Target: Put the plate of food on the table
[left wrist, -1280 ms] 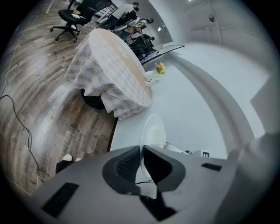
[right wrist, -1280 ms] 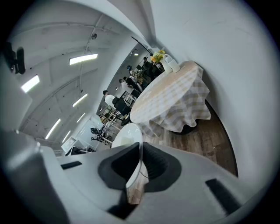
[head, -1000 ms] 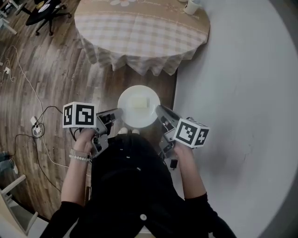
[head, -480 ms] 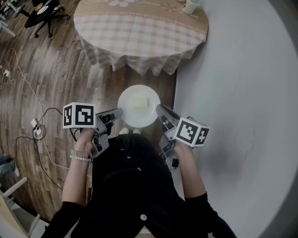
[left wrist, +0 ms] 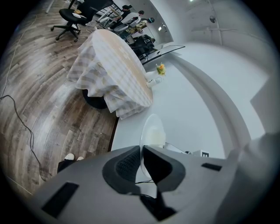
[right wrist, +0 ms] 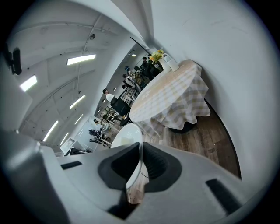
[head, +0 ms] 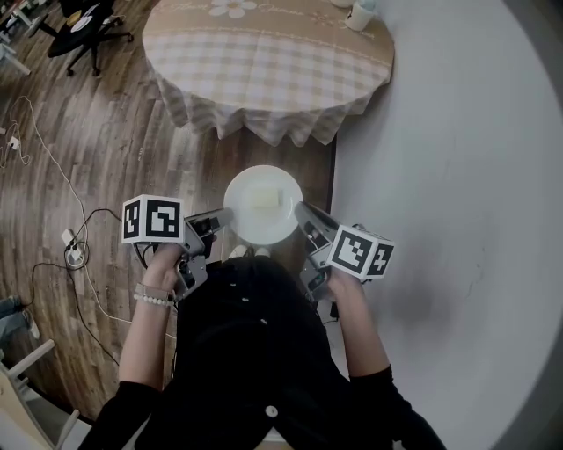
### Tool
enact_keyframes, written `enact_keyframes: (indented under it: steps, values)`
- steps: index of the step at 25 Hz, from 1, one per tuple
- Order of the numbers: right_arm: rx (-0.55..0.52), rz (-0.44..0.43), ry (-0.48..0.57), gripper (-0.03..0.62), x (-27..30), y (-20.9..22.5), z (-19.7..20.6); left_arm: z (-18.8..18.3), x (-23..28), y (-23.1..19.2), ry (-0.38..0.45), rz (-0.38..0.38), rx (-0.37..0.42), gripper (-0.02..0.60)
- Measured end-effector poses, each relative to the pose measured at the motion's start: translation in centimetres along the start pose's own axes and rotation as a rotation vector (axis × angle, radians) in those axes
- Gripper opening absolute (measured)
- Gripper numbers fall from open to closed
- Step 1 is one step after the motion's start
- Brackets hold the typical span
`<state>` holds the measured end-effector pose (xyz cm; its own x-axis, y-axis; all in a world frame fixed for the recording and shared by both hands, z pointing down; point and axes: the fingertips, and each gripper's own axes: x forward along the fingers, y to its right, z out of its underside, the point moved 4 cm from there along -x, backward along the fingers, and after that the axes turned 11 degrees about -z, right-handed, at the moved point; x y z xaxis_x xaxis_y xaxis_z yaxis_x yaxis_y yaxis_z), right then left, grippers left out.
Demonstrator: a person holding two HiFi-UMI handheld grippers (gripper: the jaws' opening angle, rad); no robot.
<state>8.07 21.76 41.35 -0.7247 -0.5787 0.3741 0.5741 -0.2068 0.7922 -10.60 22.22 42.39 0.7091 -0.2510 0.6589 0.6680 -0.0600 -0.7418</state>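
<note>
A white plate (head: 262, 205) with a pale slab of food (head: 262, 193) is held level in front of the person, above the wood floor. My left gripper (head: 225, 216) is shut on the plate's left rim and my right gripper (head: 299, 212) is shut on its right rim. In the left gripper view the plate (left wrist: 151, 133) shows edge-on between the jaws of the left gripper (left wrist: 142, 153). The right gripper view shows the plate's rim (right wrist: 129, 139) pinched in the right gripper (right wrist: 141, 153). The round table (head: 268, 54) with a checked cloth stands ahead, apart from the plate.
A white wall (head: 457, 202) runs close along the right. On the table's far edge stands a white cup (head: 361, 13). Cables and a power strip (head: 70, 250) lie on the floor at left. An office chair (head: 84, 26) stands at far left.
The table has shifted slightly lower in the head view, so it is a little nearer. Both grippers keep their hold on the plate.
</note>
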Motion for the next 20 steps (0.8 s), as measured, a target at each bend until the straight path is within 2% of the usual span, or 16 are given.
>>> enact_keyframes:
  steps: [9,20]
  values:
    - [-0.015,-0.003,0.004,0.014,1.9,-1.5,0.5,-0.8,-1.8,-1.4,0.016,0.009,0.000,0.017]
    - [-0.003,0.032,0.044,0.014,2.2,-1.5,1.3,-1.3,-2.0,-1.8,0.007,0.020,0.054,0.017]
